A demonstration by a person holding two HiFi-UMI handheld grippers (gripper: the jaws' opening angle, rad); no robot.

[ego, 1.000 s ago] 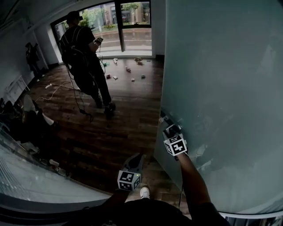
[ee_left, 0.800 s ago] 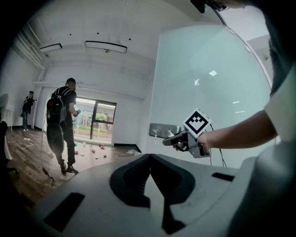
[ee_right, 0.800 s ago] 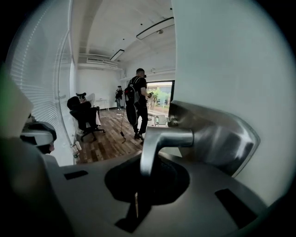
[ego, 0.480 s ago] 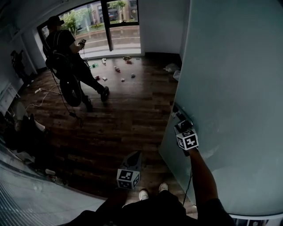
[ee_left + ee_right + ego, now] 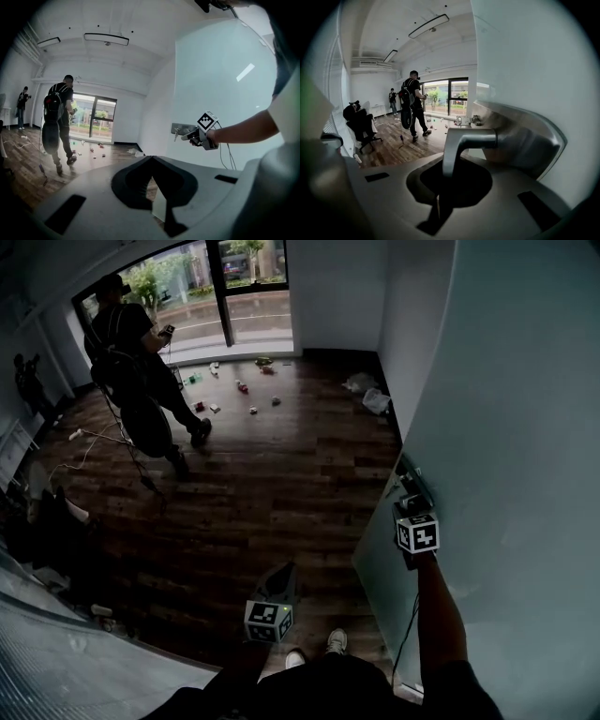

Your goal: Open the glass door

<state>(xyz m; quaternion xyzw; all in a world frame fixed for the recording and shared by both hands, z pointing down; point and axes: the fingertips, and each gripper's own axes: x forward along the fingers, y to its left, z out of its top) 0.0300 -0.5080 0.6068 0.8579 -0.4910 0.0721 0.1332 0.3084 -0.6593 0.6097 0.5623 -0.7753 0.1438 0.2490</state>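
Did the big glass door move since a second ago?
Yes. The glass door swung right, away from the far window; white wall and floor beside that window now show. The right tongs grip its handle.

Grey left gripper [image 5: 285, 570], right gripper [image 5: 407, 486], black-and-white marker cubes [image 5: 269, 621], white shoes [image 5: 336, 642]

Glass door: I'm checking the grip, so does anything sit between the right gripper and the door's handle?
Nothing visible does: the right gripper is shut directly on the lever handle of the glass door.
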